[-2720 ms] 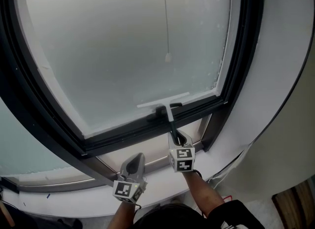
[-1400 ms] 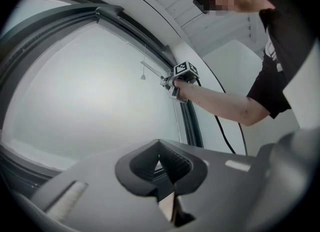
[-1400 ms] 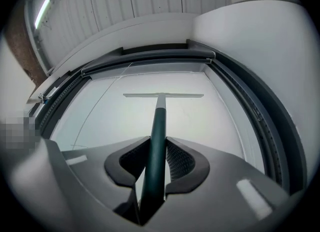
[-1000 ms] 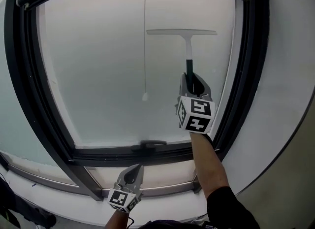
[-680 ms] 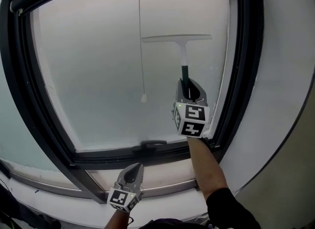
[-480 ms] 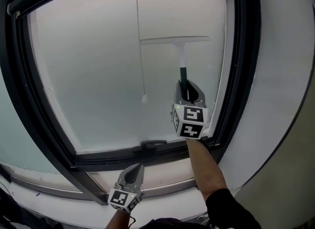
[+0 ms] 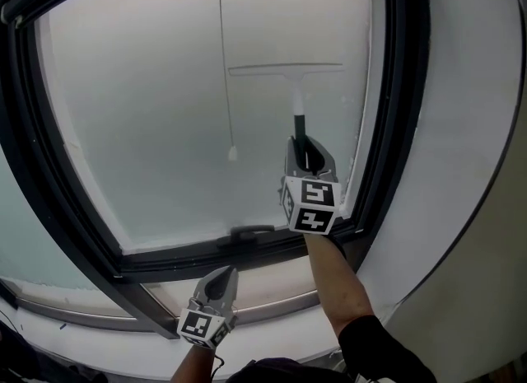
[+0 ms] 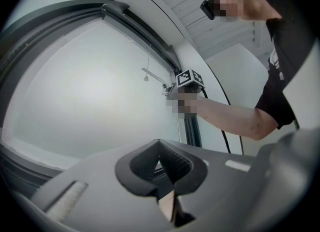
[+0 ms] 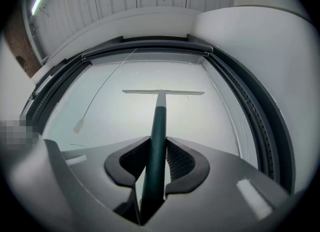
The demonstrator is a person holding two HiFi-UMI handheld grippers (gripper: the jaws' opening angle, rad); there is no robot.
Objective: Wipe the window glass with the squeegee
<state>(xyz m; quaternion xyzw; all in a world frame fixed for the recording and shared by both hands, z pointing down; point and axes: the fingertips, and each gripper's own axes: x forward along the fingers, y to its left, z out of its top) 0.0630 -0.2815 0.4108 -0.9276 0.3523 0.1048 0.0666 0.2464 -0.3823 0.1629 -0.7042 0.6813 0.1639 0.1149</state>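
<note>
The squeegee has a white blade and a dark green handle. Its blade lies flat against the frosted window glass, on the right half of the pane. My right gripper is shut on the handle, below the blade; the right gripper view shows the handle running up between the jaws to the blade. My left gripper hangs low by the sill, jaws together with nothing between them. In the left gripper view, the right gripper's marker cube and the person's forearm show ahead.
A black window frame borders the pane. A thin blind cord with a small white pull hangs in front of the glass, left of the squeegee. A dark latch handle sits on the bottom rail. White wall lies to the right.
Over the last second the squeegee and my right gripper slid a little down the glass and slightly left. Earlier the blade was at the bottom rail. The left gripper stayed by the sill.
</note>
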